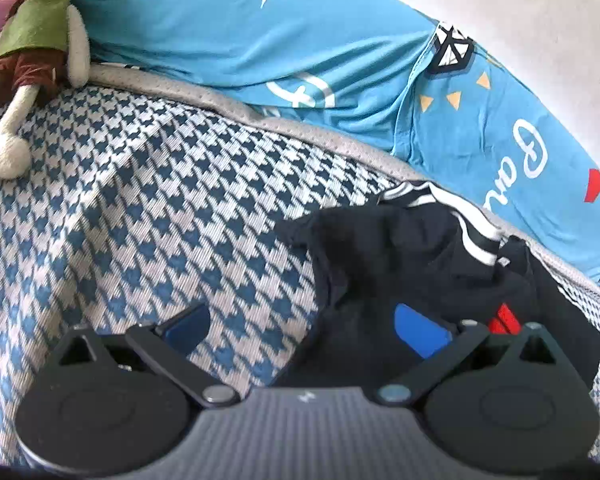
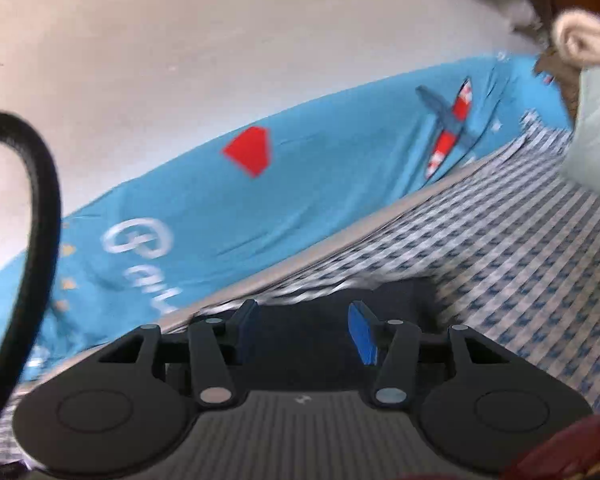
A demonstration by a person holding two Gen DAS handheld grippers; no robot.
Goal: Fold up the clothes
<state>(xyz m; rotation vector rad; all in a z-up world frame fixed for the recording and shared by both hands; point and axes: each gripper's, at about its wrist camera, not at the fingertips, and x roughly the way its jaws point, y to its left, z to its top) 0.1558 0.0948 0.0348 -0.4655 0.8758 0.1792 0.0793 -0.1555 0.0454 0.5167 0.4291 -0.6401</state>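
From my left gripper (image 1: pixel 302 326) I see its blue-padded fingers spread wide and gripping nothing, the right pad (image 1: pixel 420 330) over the edge of a crumpled black garment (image 1: pixel 412 264) with white stripes and a red patch, the left pad over bare houndstooth bedcover (image 1: pixel 120 200). That cover lies open and unobstructed out to the left, up to a stuffed rabbit toy (image 1: pixel 32 52) at the far corner; a grey piped edge (image 1: pixel 228 104) and a blue printed sheet (image 1: pixel 220 28) bound it behind. Only the right wrist view shows a black cable (image 2: pixel 40 216) looping at the left. There my right gripper (image 2: pixel 302 330) stands parted too, fingers either side of dark fabric, though blur hides whether they touch it. The garment's lower part is cut off behind both gripper bodies.
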